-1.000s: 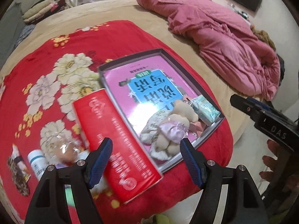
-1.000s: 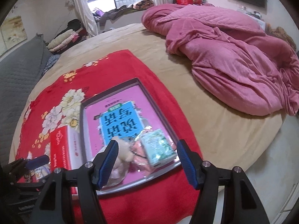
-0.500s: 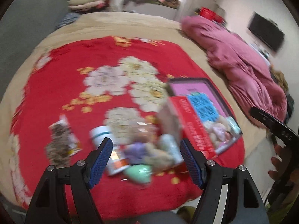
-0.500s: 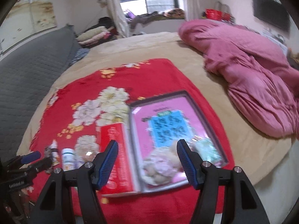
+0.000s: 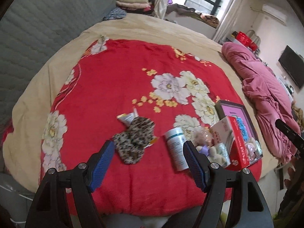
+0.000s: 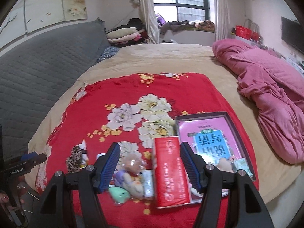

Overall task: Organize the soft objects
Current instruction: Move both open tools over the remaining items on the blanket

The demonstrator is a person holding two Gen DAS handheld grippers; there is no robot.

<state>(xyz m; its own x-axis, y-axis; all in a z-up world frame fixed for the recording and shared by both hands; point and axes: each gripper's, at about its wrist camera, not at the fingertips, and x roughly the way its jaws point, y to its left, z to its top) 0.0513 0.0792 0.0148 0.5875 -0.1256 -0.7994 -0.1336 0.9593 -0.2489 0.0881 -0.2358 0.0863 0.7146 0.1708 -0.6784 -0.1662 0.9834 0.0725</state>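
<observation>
Soft objects: a leopard-print fabric piece (image 5: 134, 142) lies on the red floral blanket (image 5: 133, 72) just ahead of the left gripper (image 5: 149, 163), nearer its left finger (image 5: 102, 164). A small sachet (image 5: 126, 118) pokes out from under the fabric's far edge.

Left gripper: fingers spread, nothing between them. Right gripper (image 6: 150, 168): fingers likewise spread and empty, hovering above the clutter.

Obstructions: a white bottle (image 5: 175, 148) lies on its side just ahead of the left gripper's right finger (image 5: 193, 164). Between the right gripper's fingers sit a bagged plush toy (image 6: 131, 176) and a mint-green soft item (image 6: 119, 193). A red carton (image 6: 170, 172) stands beside them, close to the right finger (image 6: 191, 168), partly screening the tray.

Container: a dark-rimmed tray (image 6: 235, 125) beyond the right finger, lined with a pink printed sheet. It holds a beige plush toy (image 6: 224, 164) and a pale green packet (image 6: 243, 166) at its near end.

Surroundings: a pink quilt (image 6: 269, 95) is heaped well apart, to the right.
</observation>
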